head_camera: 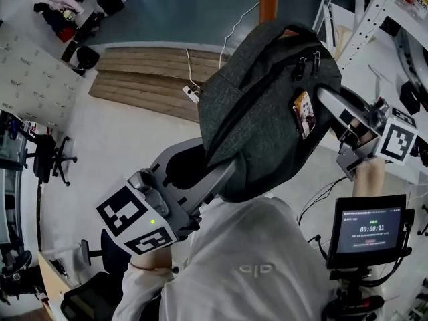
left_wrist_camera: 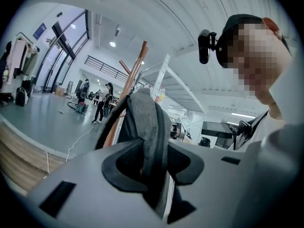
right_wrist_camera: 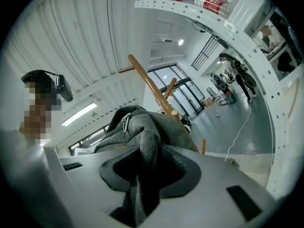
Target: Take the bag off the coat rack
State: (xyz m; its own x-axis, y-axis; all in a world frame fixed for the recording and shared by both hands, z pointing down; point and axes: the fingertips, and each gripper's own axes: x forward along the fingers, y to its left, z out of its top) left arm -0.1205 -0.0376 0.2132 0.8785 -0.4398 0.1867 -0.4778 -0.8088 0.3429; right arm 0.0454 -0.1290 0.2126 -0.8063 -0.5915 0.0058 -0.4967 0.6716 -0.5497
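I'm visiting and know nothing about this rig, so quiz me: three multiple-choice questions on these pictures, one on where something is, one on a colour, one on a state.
1. Where is the backpack in the head view?
A. Lying on the floor.
B. Held up between the left gripper and the right gripper.
C. On an office chair.

2. What colour is the backpack?
A. Red.
B. White.
C. Dark grey.

3. How do the left gripper's jaws stand?
A. Shut on the backpack's fabric.
B. Wide open, empty.
C. Shut on a cable.

Answers: 1 B, a gripper holds it at each side; 2 C, its fabric is dark grey in every view; 3 A, the left gripper view shows grey fabric pinched in the jaws.
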